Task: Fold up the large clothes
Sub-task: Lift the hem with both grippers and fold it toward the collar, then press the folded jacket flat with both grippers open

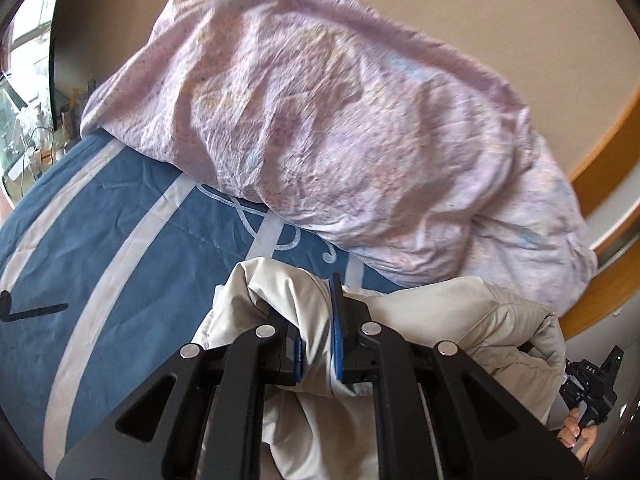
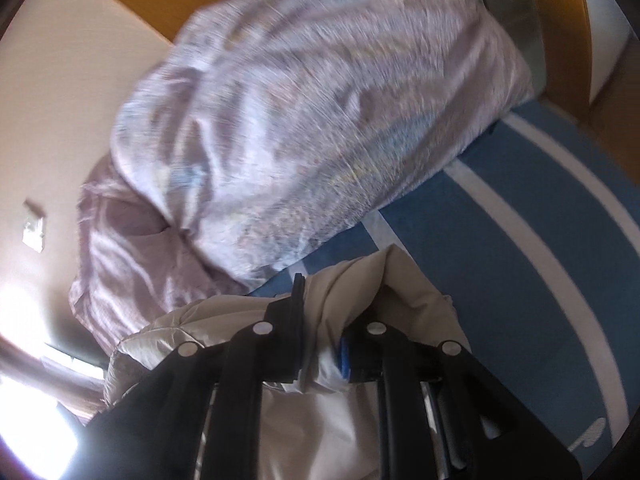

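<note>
A pale beige padded jacket (image 1: 460,320) hangs bunched between my two grippers above the bed. My left gripper (image 1: 318,320) is shut on a thick fold of the jacket, with fabric wrapped over the left finger. In the right wrist view my right gripper (image 2: 324,320) is shut on another bunched fold of the jacket (image 2: 360,292). The right gripper's body and the hand holding it show at the lower right of the left wrist view (image 1: 588,384).
A blue bedspread with white stripes (image 1: 100,248) covers the bed; it also shows in the right wrist view (image 2: 500,248). A rumpled pink duvet (image 1: 340,128) is piled at the head against a beige wall and wooden headboard (image 1: 608,160). A cluttered shelf (image 1: 28,132) stands at far left.
</note>
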The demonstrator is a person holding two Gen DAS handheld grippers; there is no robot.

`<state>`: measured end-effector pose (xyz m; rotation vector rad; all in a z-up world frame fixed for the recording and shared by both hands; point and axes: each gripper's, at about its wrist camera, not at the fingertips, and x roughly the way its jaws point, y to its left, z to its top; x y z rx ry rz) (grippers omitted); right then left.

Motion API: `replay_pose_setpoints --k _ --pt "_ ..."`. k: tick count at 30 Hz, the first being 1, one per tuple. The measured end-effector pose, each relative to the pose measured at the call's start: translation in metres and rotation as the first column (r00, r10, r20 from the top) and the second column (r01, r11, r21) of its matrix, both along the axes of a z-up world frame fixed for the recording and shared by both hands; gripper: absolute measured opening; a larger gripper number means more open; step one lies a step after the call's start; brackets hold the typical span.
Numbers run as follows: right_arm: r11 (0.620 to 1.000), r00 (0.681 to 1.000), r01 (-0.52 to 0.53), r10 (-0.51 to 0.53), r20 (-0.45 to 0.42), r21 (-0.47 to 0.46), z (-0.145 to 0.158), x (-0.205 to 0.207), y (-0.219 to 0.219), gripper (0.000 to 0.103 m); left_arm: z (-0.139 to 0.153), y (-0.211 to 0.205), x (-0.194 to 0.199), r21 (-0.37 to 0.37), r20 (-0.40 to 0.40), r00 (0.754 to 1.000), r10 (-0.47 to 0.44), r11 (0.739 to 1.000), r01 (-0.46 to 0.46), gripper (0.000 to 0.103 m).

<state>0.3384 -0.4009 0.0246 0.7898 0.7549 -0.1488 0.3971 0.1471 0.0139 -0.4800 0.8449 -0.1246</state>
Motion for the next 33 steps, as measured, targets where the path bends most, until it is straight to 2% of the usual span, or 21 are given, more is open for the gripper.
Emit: replay_pose_setpoints --k 4,5,7,9,11,12,13,14,16,17,18,20,23,25,28,31,33 --pt "0.999 0.996 0.034 -0.031 -0.080 0.041 -0.025 0.032 -0.009 0.018 -0.015 -0.006 0.024 0.012 -0.039 0.999 0.020 1.000 -0.020 0.012" --pt "0.998 0.995 0.041 -0.037 -0.093 0.047 -0.029 0.039 -0.010 0.022 -0.020 -0.007 0.028 0.015 -0.051 0.998 0.027 1.000 -0.027 0.014" --pt "0.997 0.992 0.044 -0.037 -0.120 0.056 -0.038 0.053 -0.010 0.031 -0.026 -0.009 0.035 0.014 -0.068 0.997 0.036 0.999 -0.035 0.015" --pt "0.997 0.992 0.038 -0.029 -0.126 0.066 -0.043 0.061 -0.008 0.053 -0.029 -0.009 0.039 -0.001 -0.081 0.996 0.039 0.999 -0.039 0.020" --pt "0.996 0.994 0.039 -0.031 -0.103 0.079 -0.045 0.066 -0.008 0.066 -0.030 -0.007 0.042 -0.032 -0.093 0.995 0.034 0.999 -0.037 0.027" --pt "0.996 0.996 0.040 -0.033 -0.089 0.086 -0.045 0.067 -0.007 0.072 -0.031 -0.005 0.044 -0.058 -0.102 0.994 0.031 0.998 -0.037 0.034" --pt "0.994 0.998 0.038 -0.032 -0.061 0.101 -0.044 0.068 -0.008 0.075 -0.031 -0.003 0.046 -0.086 -0.107 0.994 0.027 0.996 -0.037 0.045" --pt "0.993 0.999 0.037 -0.034 -0.032 0.113 -0.041 0.067 -0.010 0.076 -0.031 0.000 0.047 -0.121 -0.108 0.994 0.023 0.992 -0.036 0.051" --pt "0.993 0.999 0.037 -0.040 0.019 0.116 -0.034 0.063 -0.013 0.076 -0.028 0.008 0.049 -0.209 -0.089 0.996 0.019 0.977 -0.038 0.081" --pt "0.993 0.999 0.034 -0.039 0.037 0.115 -0.030 0.062 -0.015 0.076 -0.025 0.013 0.049 -0.248 -0.061 0.998 0.019 0.968 -0.034 0.088" --pt "0.995 0.997 0.027 -0.034 0.068 0.099 -0.022 0.057 -0.015 0.076 -0.018 0.017 0.048 -0.258 -0.027 0.999 0.033 0.965 -0.039 0.094" --pt "1.000 0.994 0.012 -0.013 0.111 0.006 -0.007 0.046 -0.010 0.076 -0.005 0.024 0.044 -0.250 0.027 0.998 0.055 0.967 -0.047 0.094" --pt "0.975 0.987 -0.057 0.088 0.138 -0.213 0.020 0.024 0.024 0.076 0.017 0.020 0.029 -0.178 0.085 0.995 0.060 0.983 -0.044 0.094" --pt "0.923 0.970 -0.141 0.201 0.137 -0.359 0.031 0.000 0.062 0.076 0.028 0.000 0.012 -0.079 0.135 0.991 0.007 0.997 0.004 0.094" --pt "0.846 0.940 -0.233 0.323 0.114 -0.480 0.034 -0.033 0.106 0.076 0.038 -0.039 -0.025 0.074 0.203 0.973 -0.111 0.992 0.098 0.095" --pt "0.790 0.927 -0.272 0.368 0.070 -0.550 0.028 -0.056 0.132 0.076 0.035 -0.083 -0.060 0.272 0.232 0.950 -0.211 0.951 0.145 0.097" --pt "0.762 0.927 -0.288 0.374 0.032 -0.580 0.021 -0.054 0.144 0.076 0.027 -0.107 -0.072 0.388 0.229 0.940 -0.253 0.909 0.150 0.098"
